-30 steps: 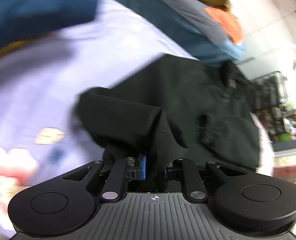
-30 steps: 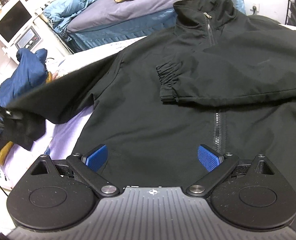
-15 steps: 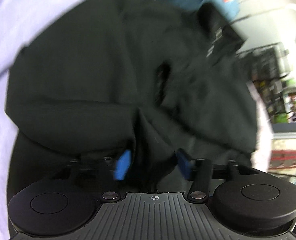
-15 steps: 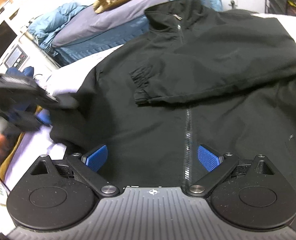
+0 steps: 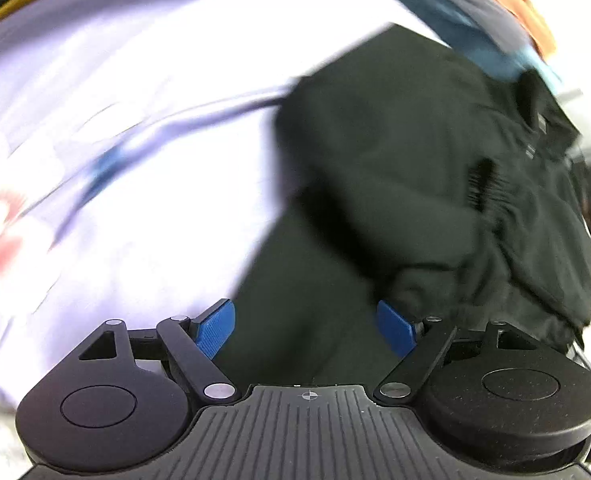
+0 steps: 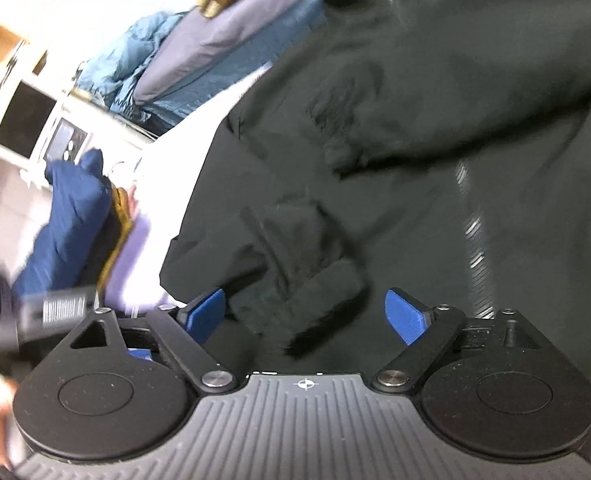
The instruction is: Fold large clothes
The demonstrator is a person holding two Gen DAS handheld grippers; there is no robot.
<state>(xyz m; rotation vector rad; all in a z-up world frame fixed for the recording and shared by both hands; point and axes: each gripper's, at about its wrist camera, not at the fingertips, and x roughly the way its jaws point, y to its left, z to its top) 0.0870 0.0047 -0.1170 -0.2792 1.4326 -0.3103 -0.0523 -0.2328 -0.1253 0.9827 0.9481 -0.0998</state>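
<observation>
One black jacket (image 6: 435, 128) lies under two grippers: left fingers (image 5: 215, 330) released, right fingers (image 6: 205, 314) closing, ungripping.

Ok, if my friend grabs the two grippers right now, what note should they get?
Left gripper: open, holding nothing, above the black zip-up jacket.
Right gripper: jaws wide but closing, nothing pinched; a folded-in sleeve cuff lies between them.
Jacket lies front up on the pale lilac bedsheet, zipper closed.
Done: both sleeves laid across the chest.
Left: probably fold the body over and neaten it.
</observation>
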